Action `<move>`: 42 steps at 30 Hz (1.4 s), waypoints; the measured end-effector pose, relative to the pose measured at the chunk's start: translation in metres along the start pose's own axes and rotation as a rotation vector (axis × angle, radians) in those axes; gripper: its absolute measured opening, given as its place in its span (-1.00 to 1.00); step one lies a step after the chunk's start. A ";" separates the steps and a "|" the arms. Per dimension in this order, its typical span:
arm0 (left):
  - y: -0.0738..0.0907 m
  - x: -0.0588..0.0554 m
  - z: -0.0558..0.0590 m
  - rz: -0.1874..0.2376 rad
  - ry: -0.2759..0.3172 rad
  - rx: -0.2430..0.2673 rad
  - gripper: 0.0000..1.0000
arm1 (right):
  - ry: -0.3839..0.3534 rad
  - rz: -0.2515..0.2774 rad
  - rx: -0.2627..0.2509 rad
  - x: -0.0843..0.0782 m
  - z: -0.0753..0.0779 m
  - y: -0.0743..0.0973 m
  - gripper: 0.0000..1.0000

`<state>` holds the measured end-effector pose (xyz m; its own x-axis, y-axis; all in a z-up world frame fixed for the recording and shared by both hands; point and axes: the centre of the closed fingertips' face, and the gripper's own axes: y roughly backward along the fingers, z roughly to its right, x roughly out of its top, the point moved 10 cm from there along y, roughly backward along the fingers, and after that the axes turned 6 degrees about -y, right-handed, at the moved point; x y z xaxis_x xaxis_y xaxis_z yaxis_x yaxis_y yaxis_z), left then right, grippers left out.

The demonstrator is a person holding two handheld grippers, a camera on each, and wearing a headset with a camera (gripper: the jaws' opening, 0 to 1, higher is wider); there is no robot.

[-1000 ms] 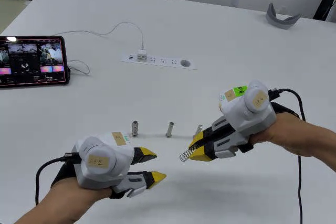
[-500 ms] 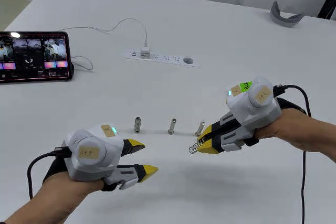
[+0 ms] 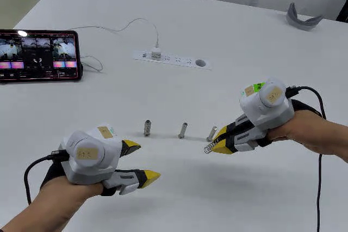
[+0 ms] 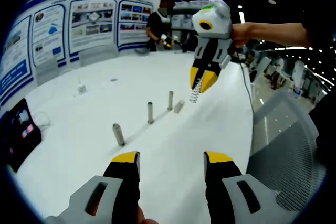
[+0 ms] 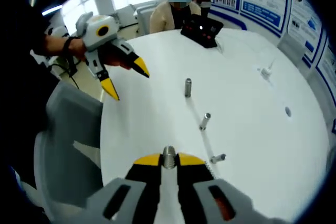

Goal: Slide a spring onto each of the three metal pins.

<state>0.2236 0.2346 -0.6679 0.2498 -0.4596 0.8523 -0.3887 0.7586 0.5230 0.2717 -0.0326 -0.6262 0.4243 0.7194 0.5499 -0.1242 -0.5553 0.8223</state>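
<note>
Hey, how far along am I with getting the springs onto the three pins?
Possibly one done: the left pin looks thicker than the others, as if sleeved, but it is too small to be sure. In hand: the right gripper is shut on a spring, its free end beside the leaning right pin. Remaining: the middle pin looks bare; the left gripper is open, empty.

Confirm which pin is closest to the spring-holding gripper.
The rightmost pin in the head view, beside the spring in the right gripper; it leans, the middle pin and left pin stand upright.
</note>
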 end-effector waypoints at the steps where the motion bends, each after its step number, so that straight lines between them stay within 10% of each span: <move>1: 0.001 -0.001 -0.001 0.000 0.006 0.003 0.01 | -0.002 -0.002 -0.002 0.000 0.002 0.000 -0.75; 42: 0.028 -0.026 -0.015 -0.009 0.109 0.086 0.30 | 0.018 -0.068 -0.045 0.027 0.047 -0.028 -0.75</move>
<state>0.2199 0.2748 -0.6752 0.3463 -0.4095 0.8440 -0.4593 0.7104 0.5332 0.3286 -0.0171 -0.6410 0.4175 0.7625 0.4943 -0.1357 -0.4856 0.8636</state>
